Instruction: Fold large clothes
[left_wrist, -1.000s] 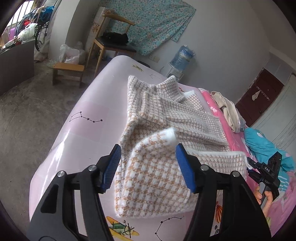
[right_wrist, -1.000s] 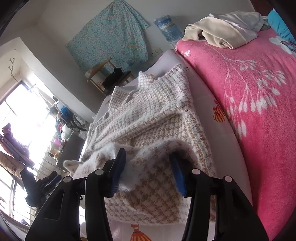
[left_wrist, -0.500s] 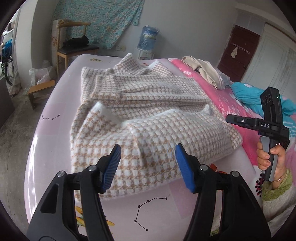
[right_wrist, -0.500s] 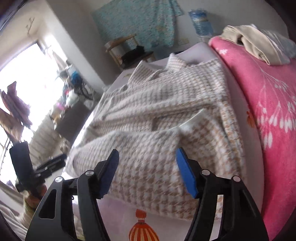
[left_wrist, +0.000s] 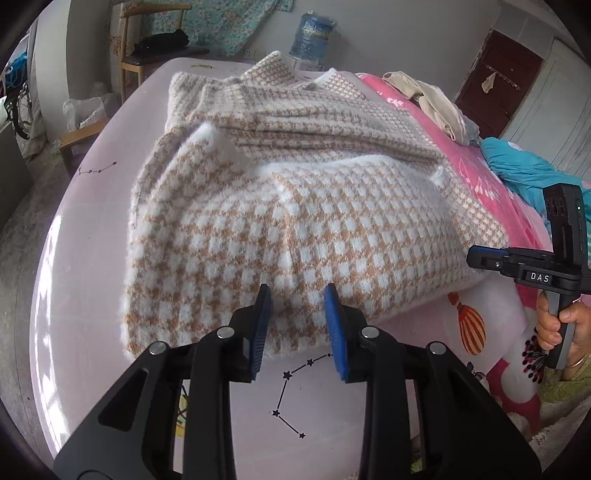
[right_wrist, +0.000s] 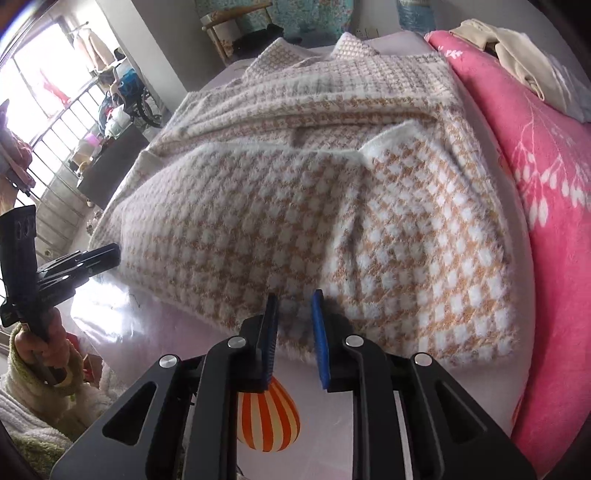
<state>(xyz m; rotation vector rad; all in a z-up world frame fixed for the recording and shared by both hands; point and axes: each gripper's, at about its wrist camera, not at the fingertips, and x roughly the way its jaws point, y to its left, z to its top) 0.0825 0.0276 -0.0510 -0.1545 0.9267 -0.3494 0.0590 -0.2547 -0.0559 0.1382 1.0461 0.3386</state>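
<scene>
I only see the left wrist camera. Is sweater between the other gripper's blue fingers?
Observer: Yes. The right gripper is at the sweater's near edge, with fluffy hem between its closing jaws.
Child: What's way over on my side of the room?
Observer: A bright barred window, with clothes hanging by it.
</scene>
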